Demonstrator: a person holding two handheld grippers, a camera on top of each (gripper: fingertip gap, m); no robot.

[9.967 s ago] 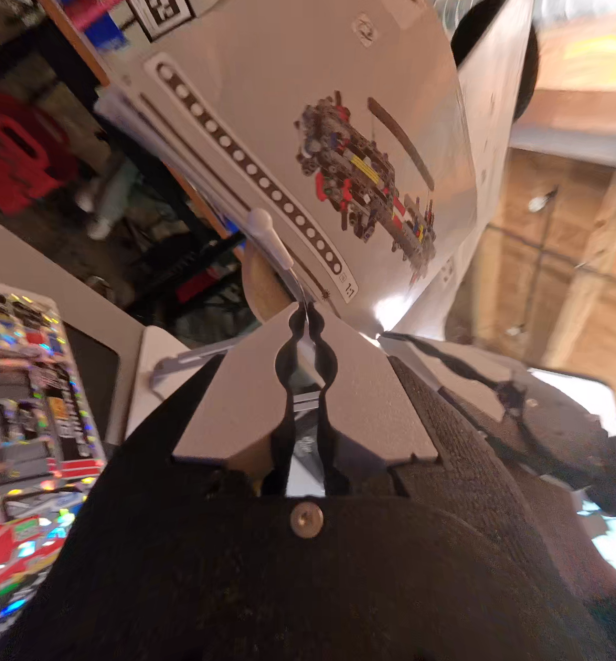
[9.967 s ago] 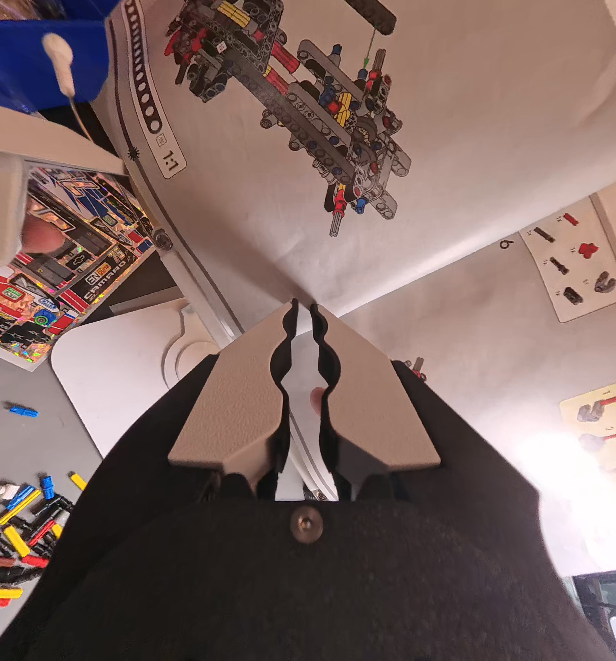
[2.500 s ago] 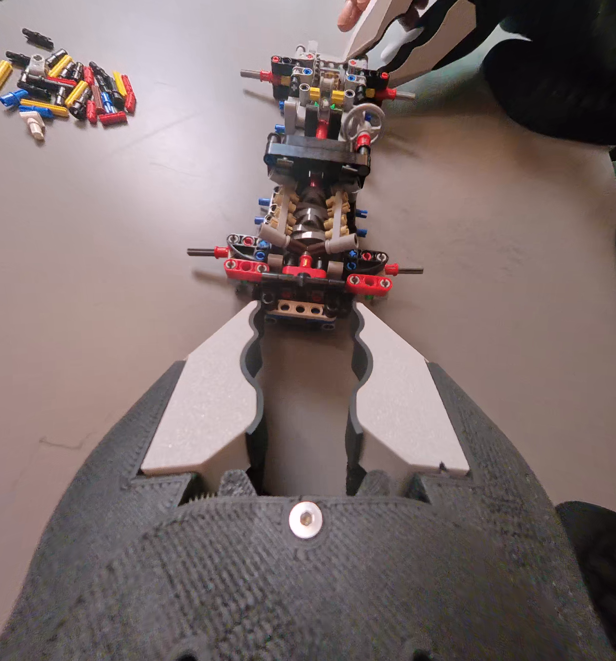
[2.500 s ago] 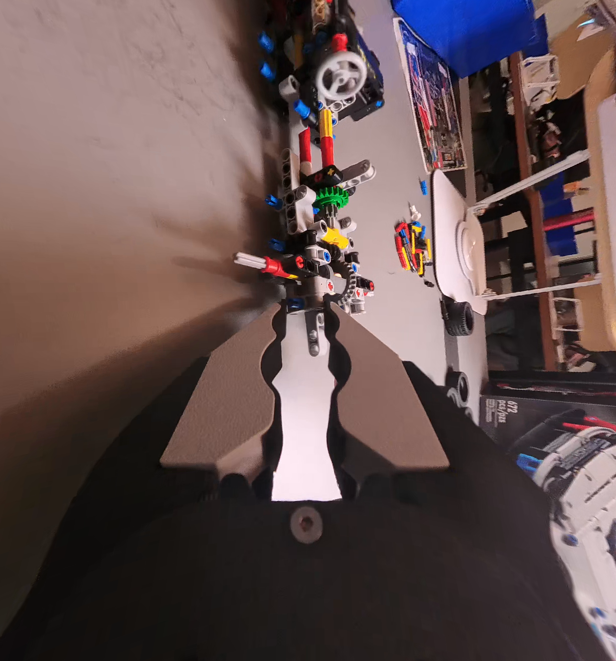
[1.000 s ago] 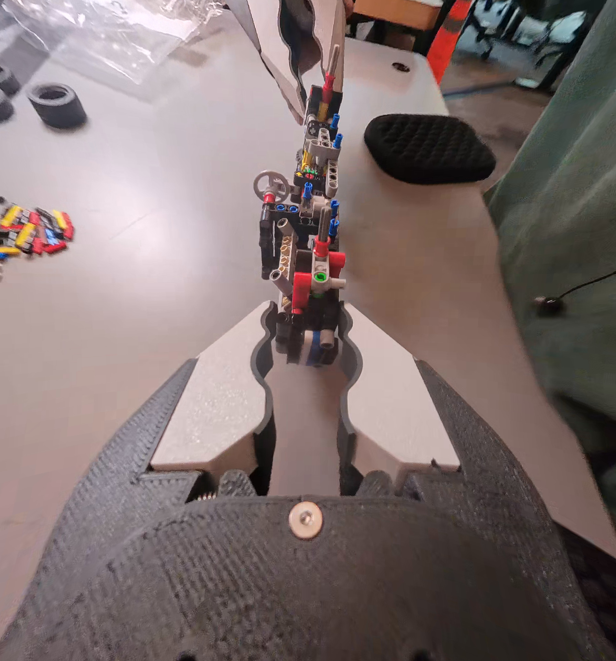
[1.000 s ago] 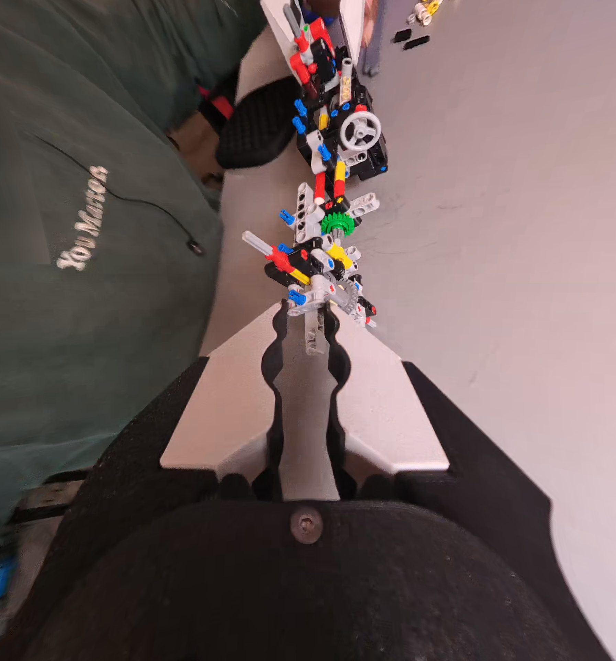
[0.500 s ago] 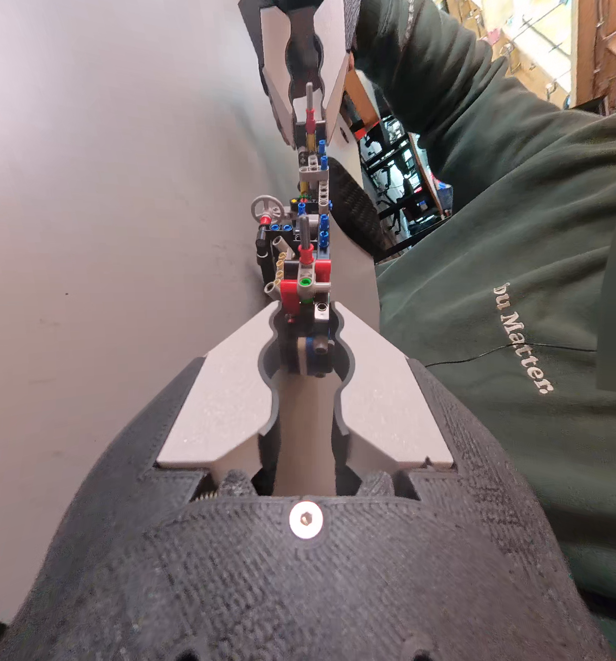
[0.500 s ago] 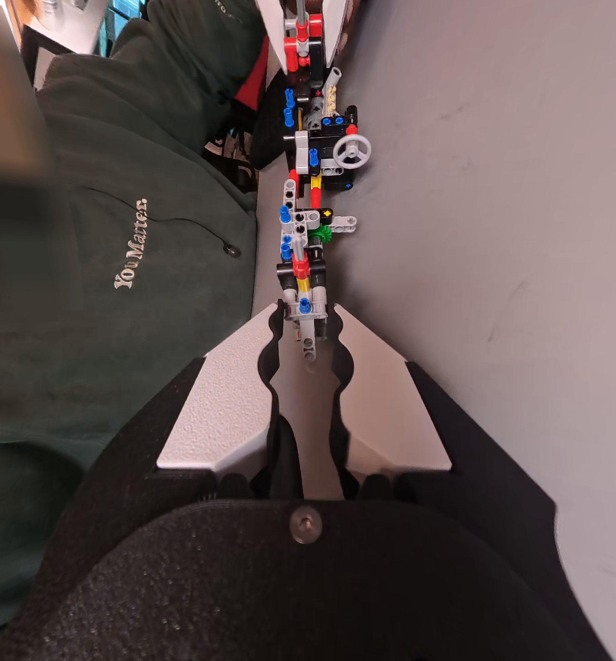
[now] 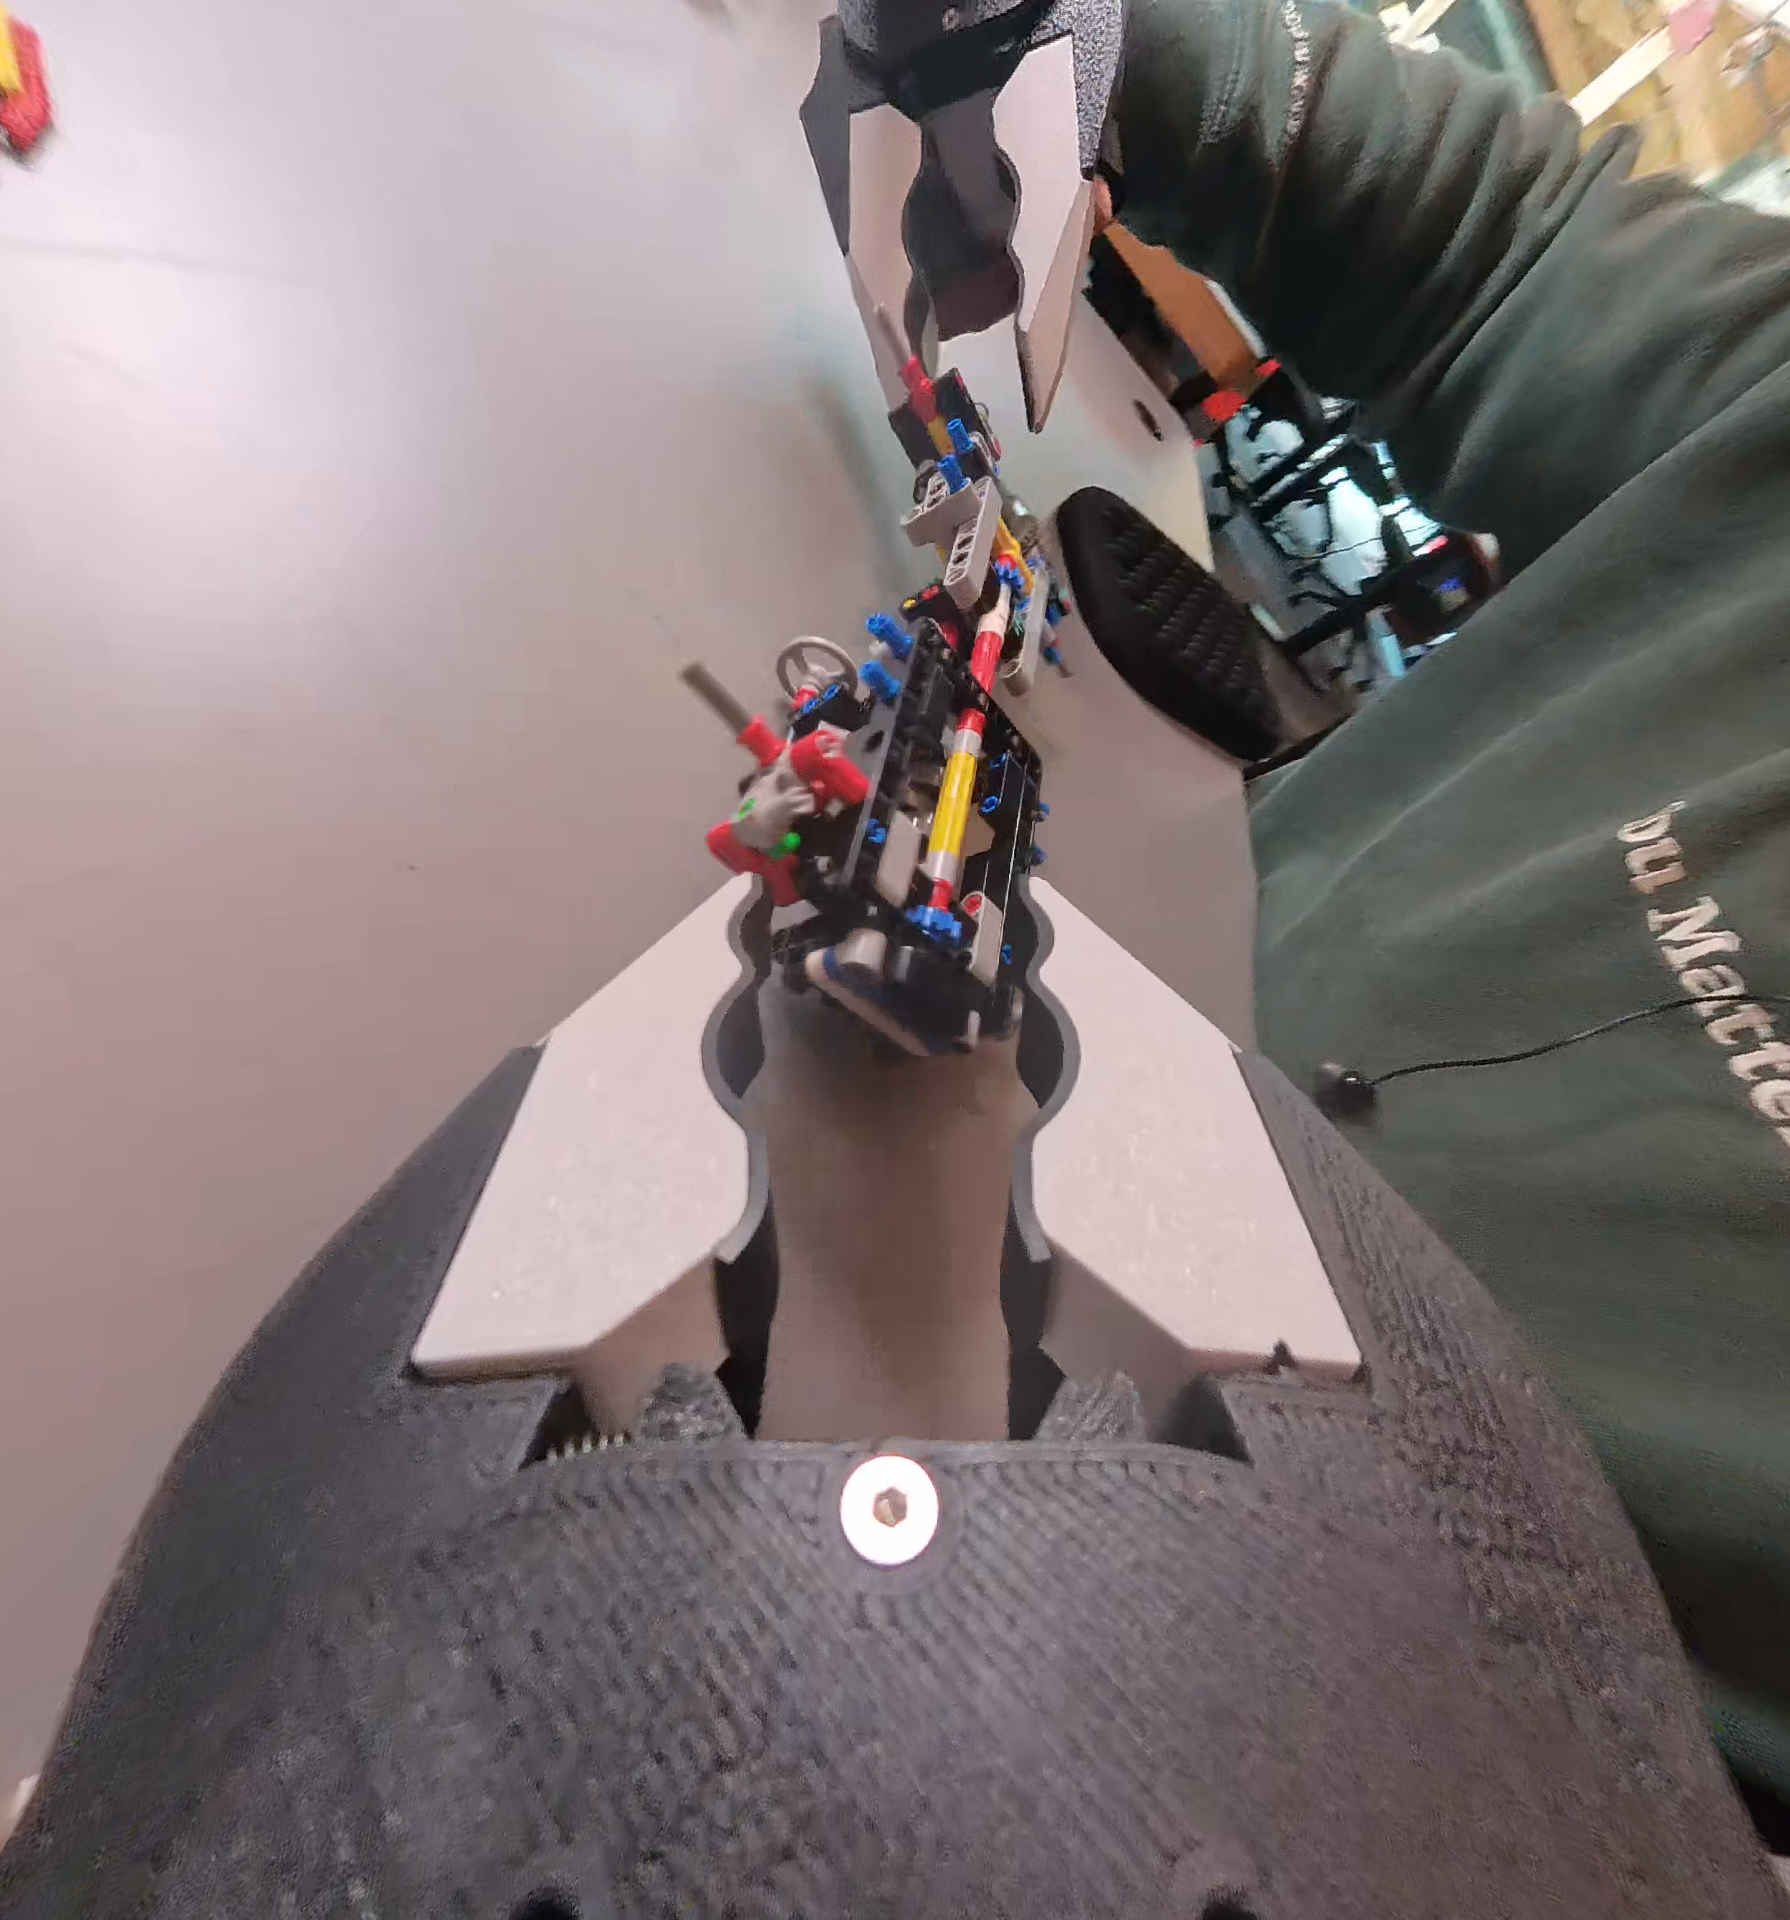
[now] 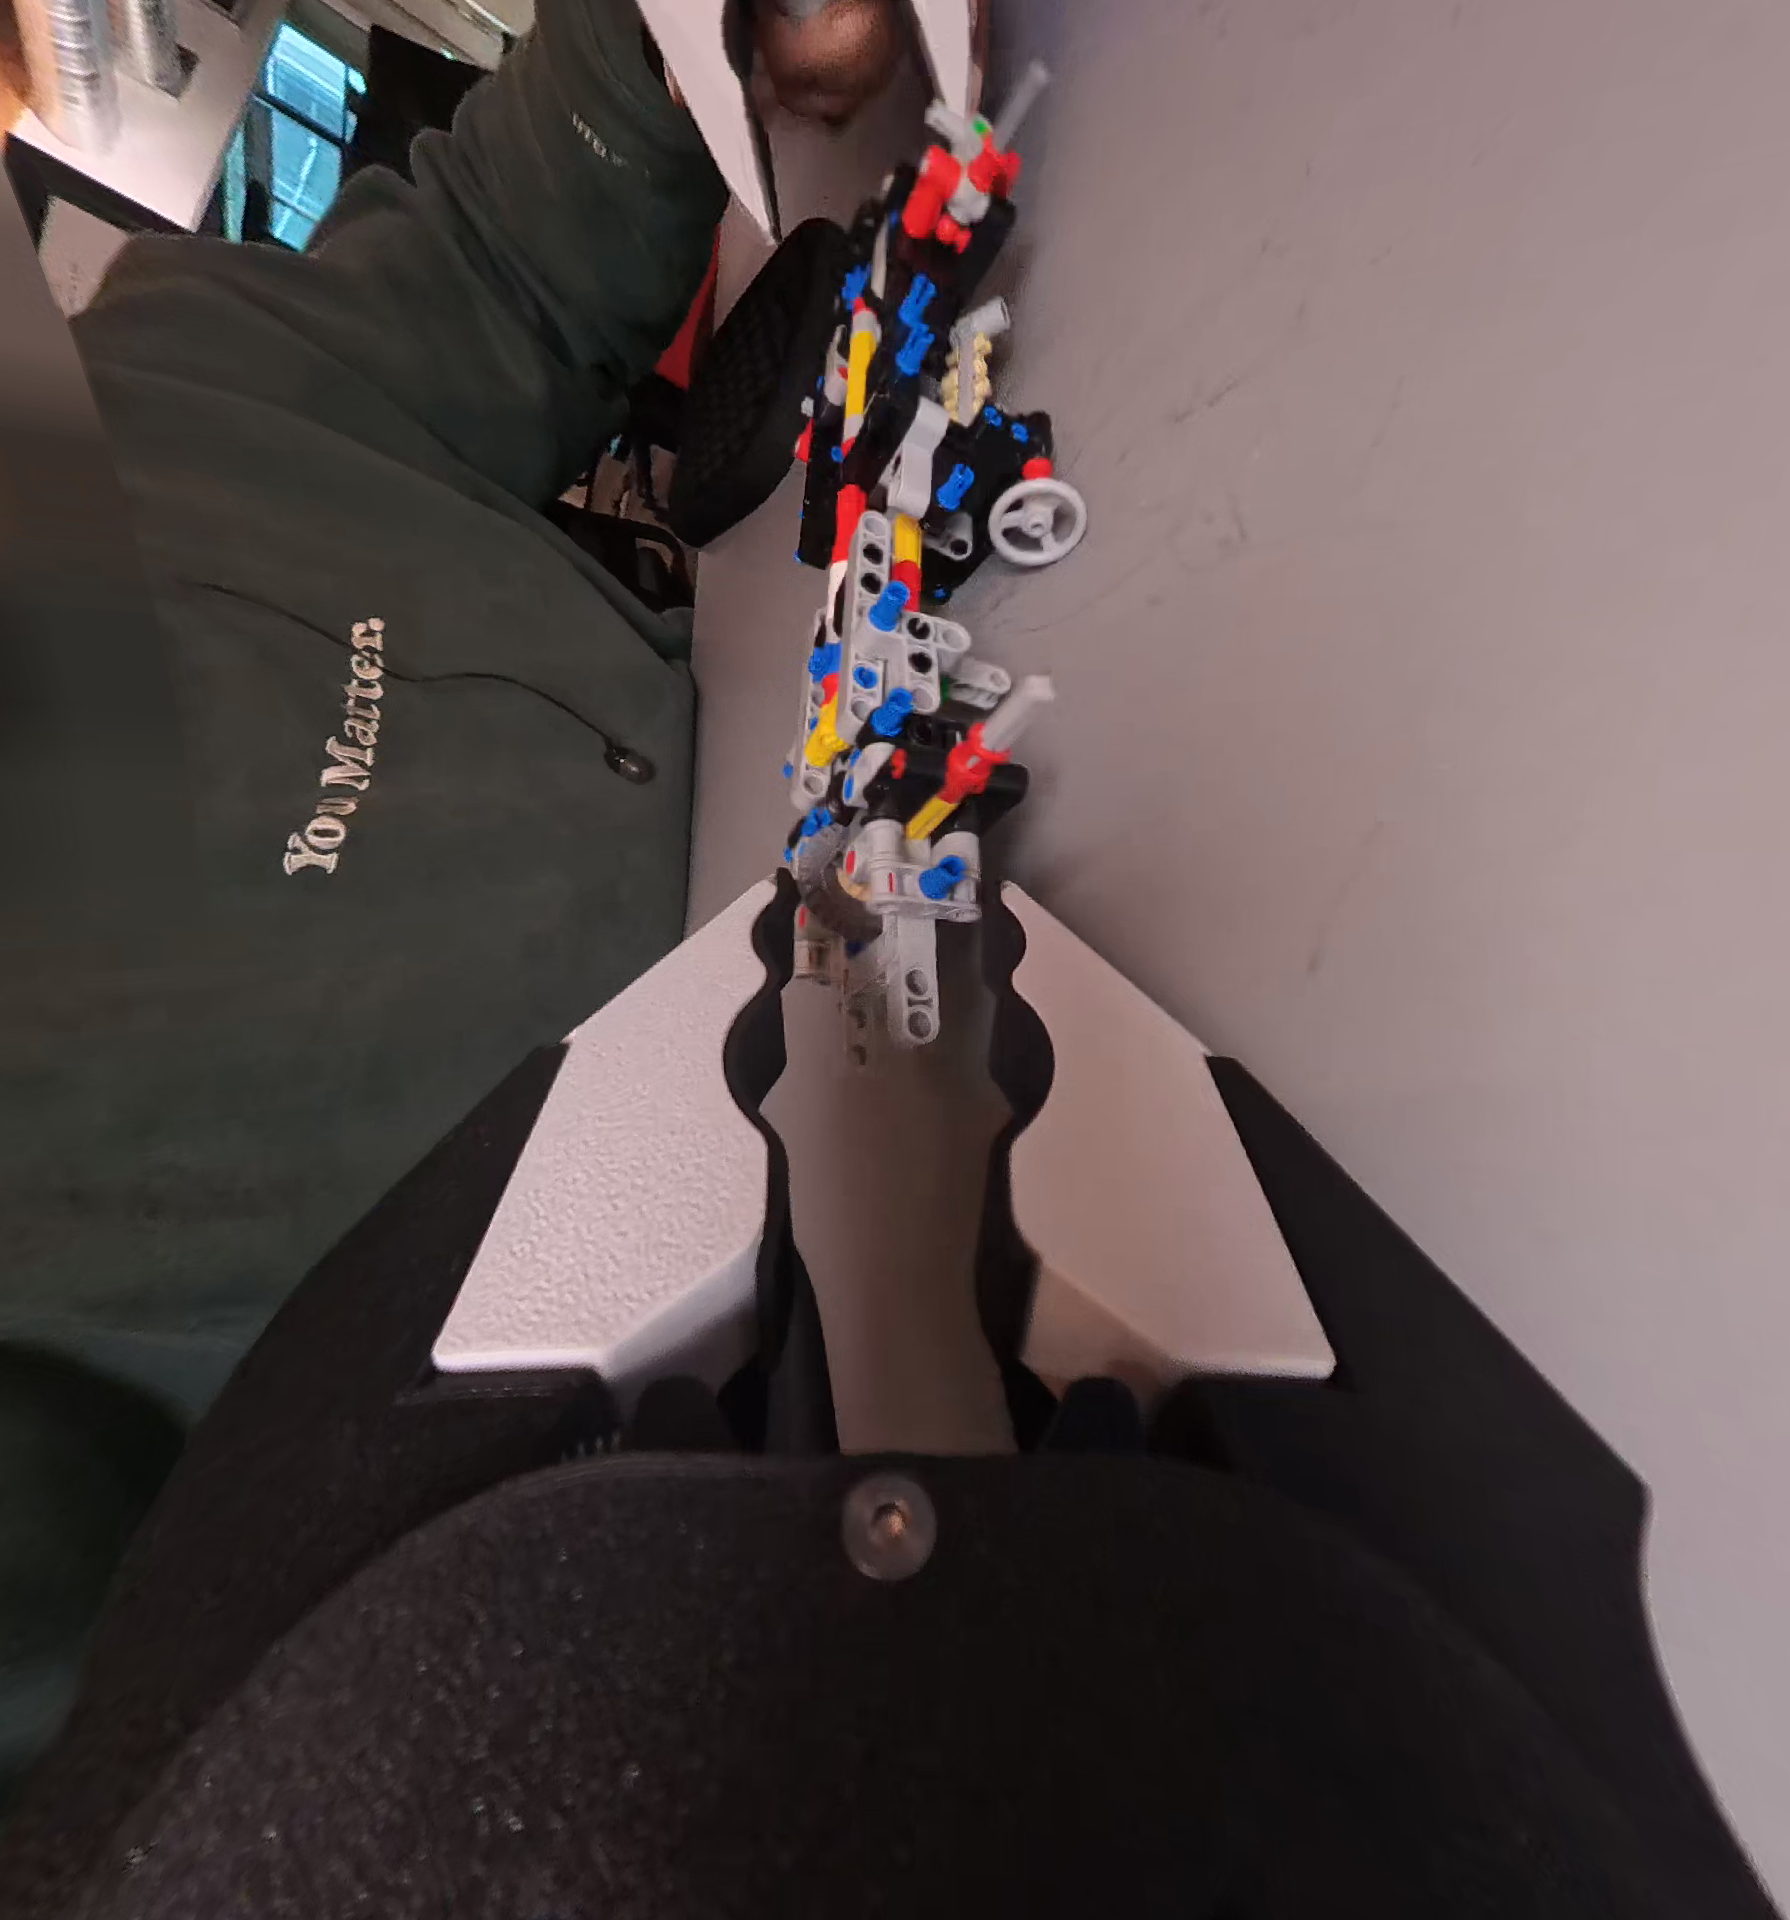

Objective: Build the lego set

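Black-framed lego chassis [image 9: 917, 821], clamped endwise in left tongs [image 9: 886, 971]; right tongs [image 10: 891, 961] barely pinched far beam; twisting risked separation.

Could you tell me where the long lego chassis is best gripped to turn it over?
Grip the lego chassis at its two blocky ends, lengthwise, as the left gripper and right gripper do now. The sides bristle with pins, axles and a small grey steering wheel, which would probably snag or bend.

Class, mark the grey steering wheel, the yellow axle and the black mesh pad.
grey steering wheel [image 10: 1036, 523]: right wrist view, its hub.
yellow axle [image 9: 951, 798]: left wrist view, mid-length.
black mesh pad [image 9: 1171, 623]: left wrist view, its textured top.
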